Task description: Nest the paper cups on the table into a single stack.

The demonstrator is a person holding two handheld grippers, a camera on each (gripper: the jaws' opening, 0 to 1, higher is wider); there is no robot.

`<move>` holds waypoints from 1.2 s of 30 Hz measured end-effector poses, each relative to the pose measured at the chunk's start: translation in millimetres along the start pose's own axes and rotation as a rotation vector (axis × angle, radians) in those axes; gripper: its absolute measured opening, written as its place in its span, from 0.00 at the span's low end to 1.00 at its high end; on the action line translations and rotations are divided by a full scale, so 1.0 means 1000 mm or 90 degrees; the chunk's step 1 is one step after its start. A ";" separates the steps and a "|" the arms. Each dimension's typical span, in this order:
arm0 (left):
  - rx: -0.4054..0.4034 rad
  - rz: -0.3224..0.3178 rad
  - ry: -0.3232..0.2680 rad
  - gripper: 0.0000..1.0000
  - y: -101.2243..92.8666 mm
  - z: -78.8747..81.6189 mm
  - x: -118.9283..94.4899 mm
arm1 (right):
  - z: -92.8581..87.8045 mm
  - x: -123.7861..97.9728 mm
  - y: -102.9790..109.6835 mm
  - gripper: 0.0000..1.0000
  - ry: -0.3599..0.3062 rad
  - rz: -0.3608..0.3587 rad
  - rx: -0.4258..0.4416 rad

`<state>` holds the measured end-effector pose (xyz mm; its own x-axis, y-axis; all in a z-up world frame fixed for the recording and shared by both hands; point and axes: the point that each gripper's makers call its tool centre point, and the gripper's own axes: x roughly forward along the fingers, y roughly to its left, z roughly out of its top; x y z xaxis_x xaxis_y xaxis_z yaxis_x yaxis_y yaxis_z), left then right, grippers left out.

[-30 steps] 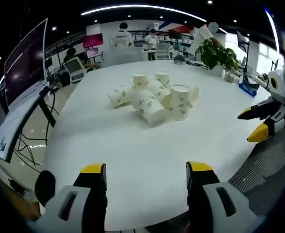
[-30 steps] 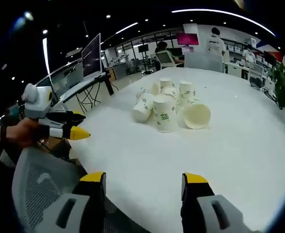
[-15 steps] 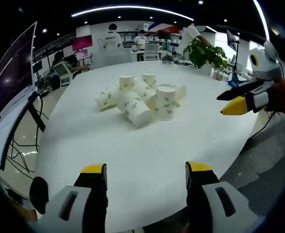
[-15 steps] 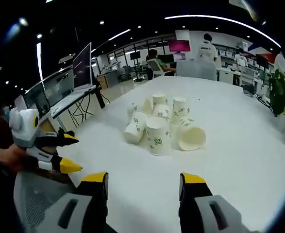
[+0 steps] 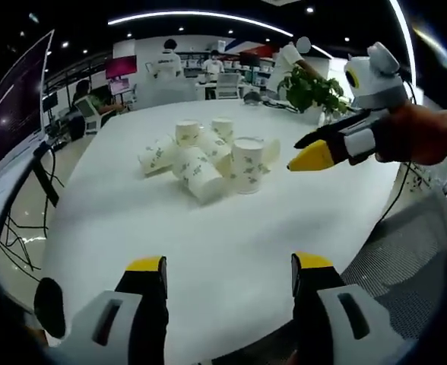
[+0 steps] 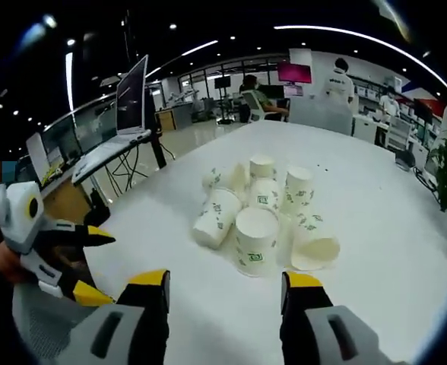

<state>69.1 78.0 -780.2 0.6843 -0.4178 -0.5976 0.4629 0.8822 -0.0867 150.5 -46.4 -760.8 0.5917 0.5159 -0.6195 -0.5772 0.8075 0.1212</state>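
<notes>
Closer now, the right claw (image 5: 303, 152) hangs parted beside the paper cups (image 5: 208, 156) at frame centre; the left claw (image 5: 227, 266) stays parted over the table (image 5: 231, 228).

A loose cluster of paper cups (image 5: 208, 156) sits on the white table (image 5: 208, 236), none of them nested yet. The cups are white with small green printed marks. In the right gripper view, the nearest cup (image 6: 255, 241) stands upright, its open mouth up, and two more (image 6: 297, 190) (image 6: 262, 169) stand upright behind it. Another (image 6: 217, 219) lies tipped on its side to the left, and one (image 6: 312, 245) lies on its side at the right, mouth facing outward. The cups touch or crowd one another.
</notes>
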 end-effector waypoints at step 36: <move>0.041 -0.045 0.001 0.62 -0.014 -0.001 0.005 | 0.024 0.080 -0.034 0.39 0.098 -0.032 -0.066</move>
<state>66.0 64.0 -782.8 0.6475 -0.4779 -0.5936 0.5453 0.8347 -0.0771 230.8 -25.6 -795.6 0.5323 0.4194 -0.7354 -0.6088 0.7932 0.0117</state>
